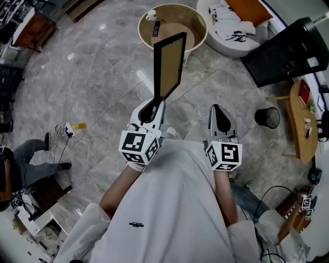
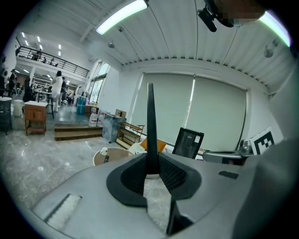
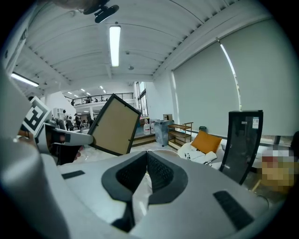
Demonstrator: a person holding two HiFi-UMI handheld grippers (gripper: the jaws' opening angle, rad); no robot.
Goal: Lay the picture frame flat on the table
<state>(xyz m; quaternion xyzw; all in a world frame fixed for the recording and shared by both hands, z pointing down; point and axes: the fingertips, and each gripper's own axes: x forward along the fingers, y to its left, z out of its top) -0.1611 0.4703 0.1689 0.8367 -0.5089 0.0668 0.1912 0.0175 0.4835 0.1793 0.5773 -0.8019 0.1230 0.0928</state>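
Observation:
The picture frame [image 1: 169, 64], black-rimmed with a tan backing, stands upright in the air above the marble floor. My left gripper [image 1: 153, 104] is shut on its lower edge. In the left gripper view the frame [image 2: 151, 126] shows edge-on as a thin black blade clamped between the pads. The right gripper view shows its tan face [image 3: 114, 124] at the left. My right gripper [image 1: 219, 109] hangs beside it, shut with nothing held, its pads [image 3: 159, 170] meeting at the tips. Ahead lies the round wooden table [image 1: 198, 23].
A white cup [image 1: 151, 14] and a dark remote [image 1: 156, 28] lie on the round table. A white beanbag [image 1: 231, 25] with an orange cushion sits behind it. At right are a black chair [image 1: 288, 51], a black bin [image 1: 267, 117] and a wooden side table [image 1: 298, 128]. Someone sits at left [image 1: 25, 159].

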